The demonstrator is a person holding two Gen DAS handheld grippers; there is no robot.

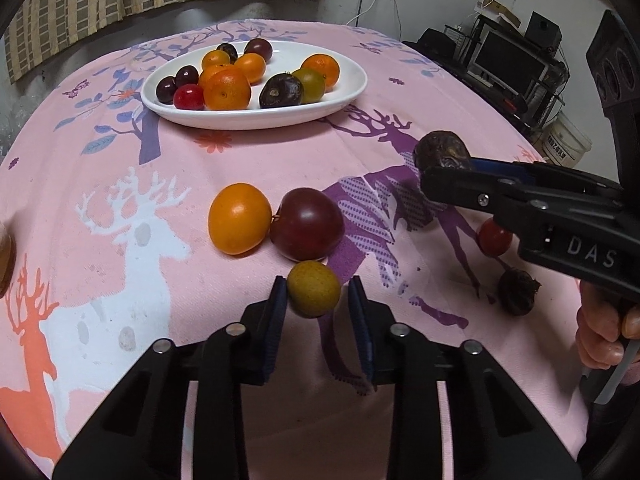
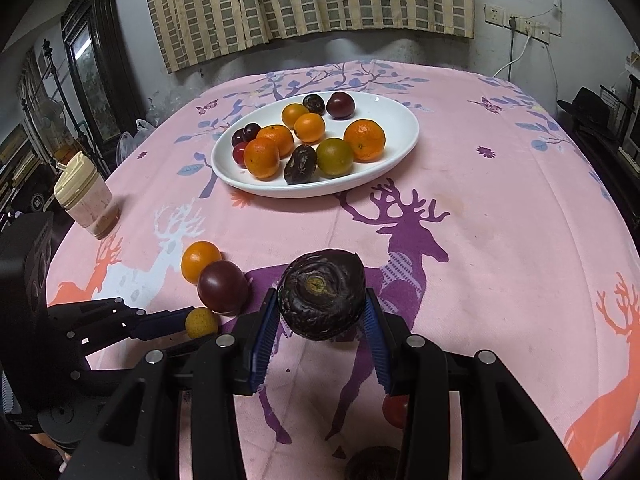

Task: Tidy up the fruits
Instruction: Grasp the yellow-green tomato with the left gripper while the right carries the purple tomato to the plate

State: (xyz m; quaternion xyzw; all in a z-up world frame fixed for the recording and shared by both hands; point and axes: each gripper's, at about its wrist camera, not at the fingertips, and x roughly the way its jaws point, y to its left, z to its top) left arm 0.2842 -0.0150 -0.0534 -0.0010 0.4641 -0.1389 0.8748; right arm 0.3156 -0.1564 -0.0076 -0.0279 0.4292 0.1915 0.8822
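wrinkled fruit's stem scar [image 2: 316, 283] only from right wrist

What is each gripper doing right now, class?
Left gripper: open around the small yellow-green fruit, not yet clamped.
Right gripper: shut on the wrinkled dark purple passion fruit.

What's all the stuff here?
plate: one, white, far side
plate oranges: five, orange, on plate
dark fruits: five, purple-black, on plate
green fruit: one, green, on plate
plum: one, dark red, on cloth
loose orange: one, orange, beside plum
yellow fruit: one, yellow-green, between left fingers
wrinkled fruit: one, dark purple, held aloft
tomato: one, red, near side
jar: one, cream lid, left edge
left gripper: one, black, open
right gripper: one, black, gripping wrinkled fruit
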